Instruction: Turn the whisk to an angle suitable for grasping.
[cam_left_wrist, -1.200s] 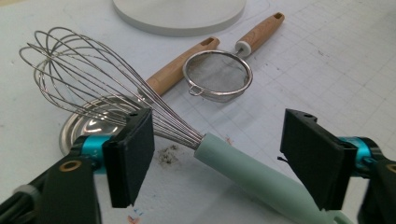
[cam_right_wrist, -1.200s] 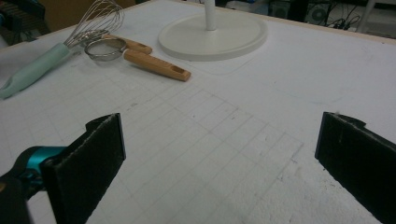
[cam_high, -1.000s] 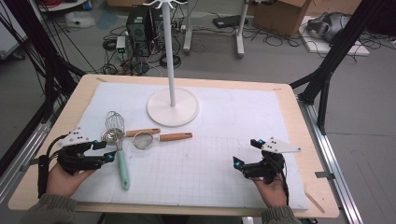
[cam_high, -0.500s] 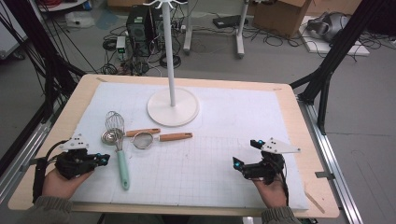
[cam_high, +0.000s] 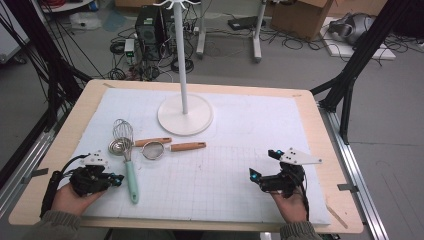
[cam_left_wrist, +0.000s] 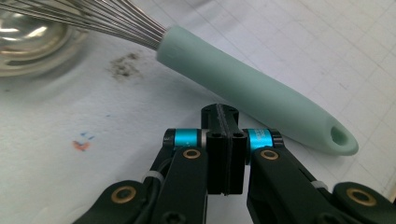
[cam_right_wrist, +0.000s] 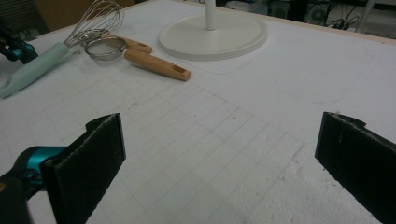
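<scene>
A whisk (cam_high: 129, 170) with a mint-green handle (cam_left_wrist: 252, 93) and wire head lies at the front left of the white mat. My left gripper (cam_high: 117, 179) sits just left of that handle. Its jaws are shut together (cam_left_wrist: 224, 114) with nothing between them, and the handle lies just beyond their tips. Two small metal strainers with wooden handles (cam_high: 187, 147) lie crossed beside the whisk's head. My right gripper (cam_high: 262, 163) rests at the front right, open wide (cam_right_wrist: 224, 140) over bare mat, holding nothing. The whisk (cam_right_wrist: 37, 65) and strainers (cam_right_wrist: 105, 49) appear far off in the right gripper view.
A white stand with a round base (cam_high: 185, 115) and a tall pole rises at the middle back of the mat. A strainer's metal bowl (cam_left_wrist: 28, 42) lies close to the whisk's wires. The wooden table edge (cam_high: 340, 200) borders the mat.
My left gripper's jaws have gone from open by the whisk handle to shut, and the hand has drawn back slightly to the left. The whisk and the right gripper have stayed put.
</scene>
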